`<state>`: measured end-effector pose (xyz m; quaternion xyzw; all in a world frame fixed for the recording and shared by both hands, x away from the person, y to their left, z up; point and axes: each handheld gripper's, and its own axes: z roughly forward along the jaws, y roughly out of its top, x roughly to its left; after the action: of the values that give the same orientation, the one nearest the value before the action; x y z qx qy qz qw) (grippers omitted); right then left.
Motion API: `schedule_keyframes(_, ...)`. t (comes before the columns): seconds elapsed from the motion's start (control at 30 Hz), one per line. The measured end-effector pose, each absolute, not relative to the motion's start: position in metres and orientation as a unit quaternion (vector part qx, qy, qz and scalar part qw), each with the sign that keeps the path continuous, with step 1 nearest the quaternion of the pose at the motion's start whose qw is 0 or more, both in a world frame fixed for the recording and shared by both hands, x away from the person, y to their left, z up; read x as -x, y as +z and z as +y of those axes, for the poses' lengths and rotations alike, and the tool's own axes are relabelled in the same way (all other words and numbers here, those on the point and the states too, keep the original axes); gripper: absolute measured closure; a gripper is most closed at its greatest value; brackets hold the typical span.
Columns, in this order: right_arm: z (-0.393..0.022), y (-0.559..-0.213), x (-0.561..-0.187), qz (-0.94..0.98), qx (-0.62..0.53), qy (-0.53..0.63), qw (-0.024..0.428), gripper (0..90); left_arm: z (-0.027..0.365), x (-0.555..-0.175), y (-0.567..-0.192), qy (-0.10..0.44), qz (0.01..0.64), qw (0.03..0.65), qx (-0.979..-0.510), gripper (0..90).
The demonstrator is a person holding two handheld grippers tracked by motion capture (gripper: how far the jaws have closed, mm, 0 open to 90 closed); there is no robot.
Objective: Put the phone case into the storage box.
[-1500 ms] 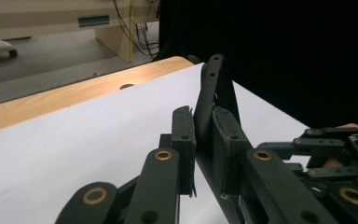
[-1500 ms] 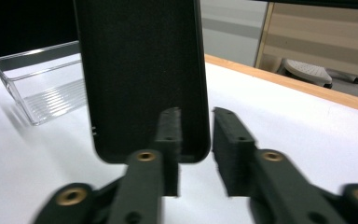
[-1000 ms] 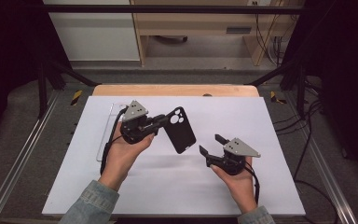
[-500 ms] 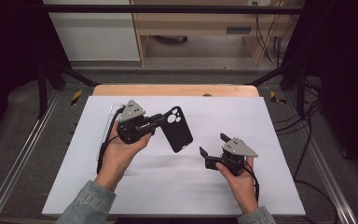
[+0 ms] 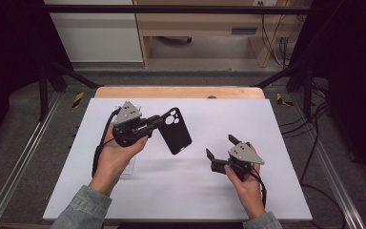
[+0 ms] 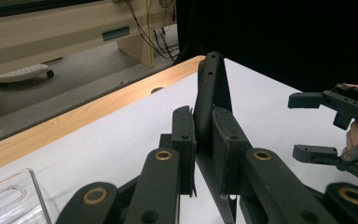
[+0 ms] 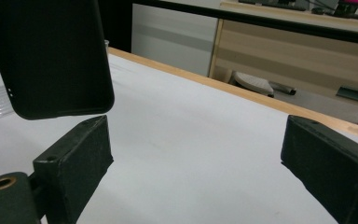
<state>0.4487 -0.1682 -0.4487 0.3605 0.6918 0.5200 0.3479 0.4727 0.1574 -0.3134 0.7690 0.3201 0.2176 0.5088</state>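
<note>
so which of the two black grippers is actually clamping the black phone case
The left gripper: its jaws are shut on the edge of the black phone case, held above the table. The right gripper is open, with nothing between its pads.

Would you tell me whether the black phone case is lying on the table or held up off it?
Held up: the left claw clamps the black phone case, above the white table.
</note>
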Motion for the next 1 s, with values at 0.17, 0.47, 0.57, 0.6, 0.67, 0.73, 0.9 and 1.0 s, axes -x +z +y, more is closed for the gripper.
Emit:
schedule_keyframes(0.17, -0.168, -0.448, -0.447, 0.693, -0.359, 0.515, 0.354, 9.0, 0.163, -0.472, -0.312, 0.222, 0.318, 0.506, -0.770, 80.1)
schedule_keyframes(0.47, -0.171, -0.451, -0.444, 0.706, -0.351, 0.507, 0.348, 8.9, 0.173, -0.471, -0.310, 0.226, 0.316, 0.503, -0.772, 80.0)
schedule_keyframes(0.57, -0.174, -0.452, -0.443, 0.705, -0.356, 0.510, 0.340, 8.5, 0.176, -0.470, -0.308, 0.228, 0.314, 0.501, -0.773, 80.1)
schedule_keyframes(0.6, -0.175, -0.452, -0.443, 0.705, -0.356, 0.512, 0.337, 8.5, 0.177, -0.470, -0.308, 0.229, 0.313, 0.501, -0.773, 80.1)
schedule_keyframes(0.67, -0.177, -0.452, -0.441, 0.703, -0.356, 0.517, 0.334, 8.4, 0.178, -0.470, -0.306, 0.229, 0.313, 0.502, -0.773, 80.1)
schedule_keyframes(0.73, -0.179, -0.452, -0.440, 0.701, -0.354, 0.521, 0.335, 7.4, 0.180, -0.470, -0.305, 0.230, 0.311, 0.501, -0.774, 80.1)
schedule_keyframes(0.9, -0.184, -0.453, -0.435, 0.701, -0.351, 0.517, 0.343, 6.2, 0.186, -0.471, -0.303, 0.231, 0.311, 0.499, -0.775, 80.1)
schedule_keyframes(1.0, -0.187, -0.453, -0.433, 0.697, -0.348, 0.517, 0.354, 5.7, 0.190, -0.471, -0.300, 0.231, 0.310, 0.499, -0.776, 80.1)
